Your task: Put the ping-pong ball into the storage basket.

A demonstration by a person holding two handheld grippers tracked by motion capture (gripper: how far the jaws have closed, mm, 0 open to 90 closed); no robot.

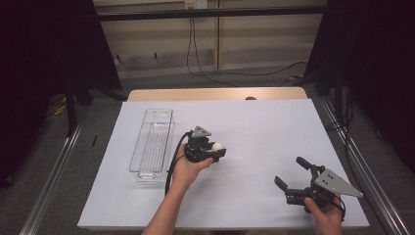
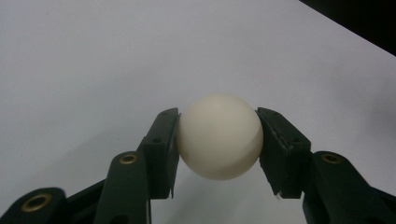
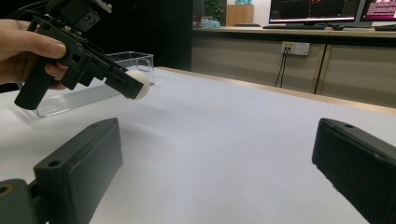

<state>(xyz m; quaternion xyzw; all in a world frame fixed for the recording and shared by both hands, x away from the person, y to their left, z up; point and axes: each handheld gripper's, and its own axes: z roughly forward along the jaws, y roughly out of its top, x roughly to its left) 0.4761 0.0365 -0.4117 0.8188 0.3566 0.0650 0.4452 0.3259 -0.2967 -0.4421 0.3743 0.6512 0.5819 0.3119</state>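
Observation:
A cream-white ball (image 2: 219, 136) sits pinched between the two black jaws of my left gripper (image 2: 218, 140), held above the white table sheet. In the high view the left gripper (image 1: 219, 149) hovers near the table's middle with the ball (image 1: 217, 146) at its tip, just right of a clear plastic tray (image 1: 151, 142). The right gripper view shows that same ball (image 3: 139, 84) in the other hand's gripper, off the surface. My right gripper (image 1: 291, 172) rests at the front right, jaws wide apart with nothing between them (image 3: 215, 163).
The clear tray (image 3: 84, 95) lies lengthwise at the left of the white sheet (image 1: 254, 127). The wooden table edge (image 1: 218, 94) runs along the back. Dark curtains stand at both sides, and cables hang on the far wall.

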